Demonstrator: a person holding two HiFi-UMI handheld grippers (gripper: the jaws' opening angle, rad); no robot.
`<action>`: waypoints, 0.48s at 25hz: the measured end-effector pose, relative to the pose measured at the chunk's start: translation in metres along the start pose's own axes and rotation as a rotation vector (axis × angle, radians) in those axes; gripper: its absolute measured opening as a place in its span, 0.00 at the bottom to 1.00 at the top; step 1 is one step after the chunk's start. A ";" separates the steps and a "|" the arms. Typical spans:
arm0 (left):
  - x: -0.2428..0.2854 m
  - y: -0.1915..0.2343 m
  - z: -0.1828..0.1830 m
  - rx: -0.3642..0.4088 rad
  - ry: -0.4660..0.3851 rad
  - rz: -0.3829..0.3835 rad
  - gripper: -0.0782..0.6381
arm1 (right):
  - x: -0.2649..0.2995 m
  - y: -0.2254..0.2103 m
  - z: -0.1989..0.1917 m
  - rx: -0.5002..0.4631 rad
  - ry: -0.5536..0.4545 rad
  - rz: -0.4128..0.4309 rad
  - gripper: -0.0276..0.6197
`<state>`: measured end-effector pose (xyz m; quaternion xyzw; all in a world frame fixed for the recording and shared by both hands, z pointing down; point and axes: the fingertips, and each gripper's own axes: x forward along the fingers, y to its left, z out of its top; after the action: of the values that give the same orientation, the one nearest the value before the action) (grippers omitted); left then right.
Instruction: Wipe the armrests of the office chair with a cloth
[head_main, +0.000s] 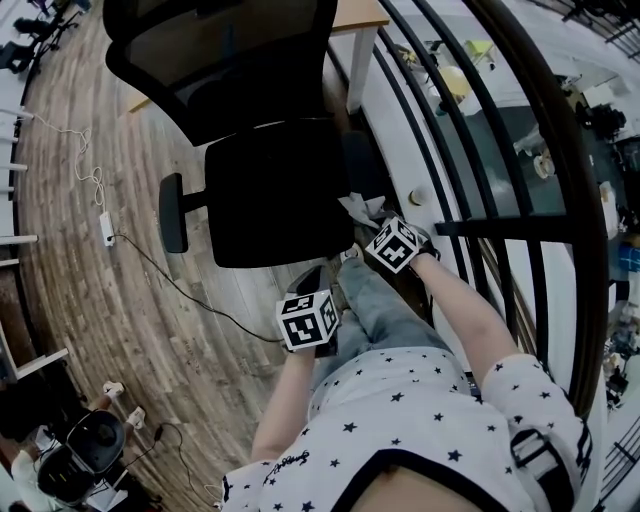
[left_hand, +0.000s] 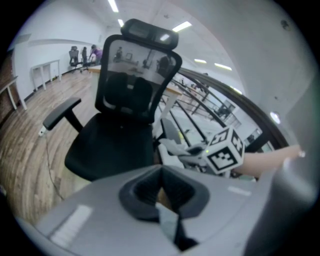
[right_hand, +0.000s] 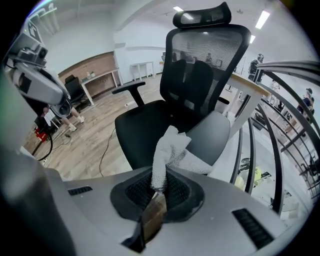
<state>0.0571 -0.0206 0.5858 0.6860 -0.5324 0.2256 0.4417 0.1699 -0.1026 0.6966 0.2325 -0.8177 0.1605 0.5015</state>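
Centrally in the right gripper view, the right gripper (right_hand: 156, 192) had its jaws closed on a white cloth (right_hand: 170, 152). The cloth bunched upward in front of the grey near armrest (right_hand: 212, 135) of the office chair (right_hand: 165, 120); contact between them could not be confirmed. In the left gripper view, the left gripper (left_hand: 161, 197) had its jaws together with nothing between them. In the head view, both grippers sat at lower centre, below the chair, with its other armrest (head_main: 173, 212) at centre left.

The wooden floor (head_main: 70, 300) carries the office chair (head_main: 270, 190), a power strip (head_main: 106, 228) and black cable (head_main: 185, 292).
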 end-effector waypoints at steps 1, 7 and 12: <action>-0.002 0.000 0.000 0.000 -0.003 0.001 0.12 | -0.001 0.001 0.000 0.007 -0.003 -0.001 0.09; -0.013 0.005 -0.003 -0.007 -0.037 0.009 0.12 | -0.015 0.005 0.004 0.053 -0.048 -0.029 0.09; -0.025 0.013 -0.009 -0.025 -0.067 0.026 0.12 | -0.036 0.019 0.017 0.079 -0.140 -0.035 0.09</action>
<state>0.0382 -0.0003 0.5758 0.6807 -0.5585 0.2016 0.4290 0.1611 -0.0870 0.6565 0.2770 -0.8396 0.1672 0.4363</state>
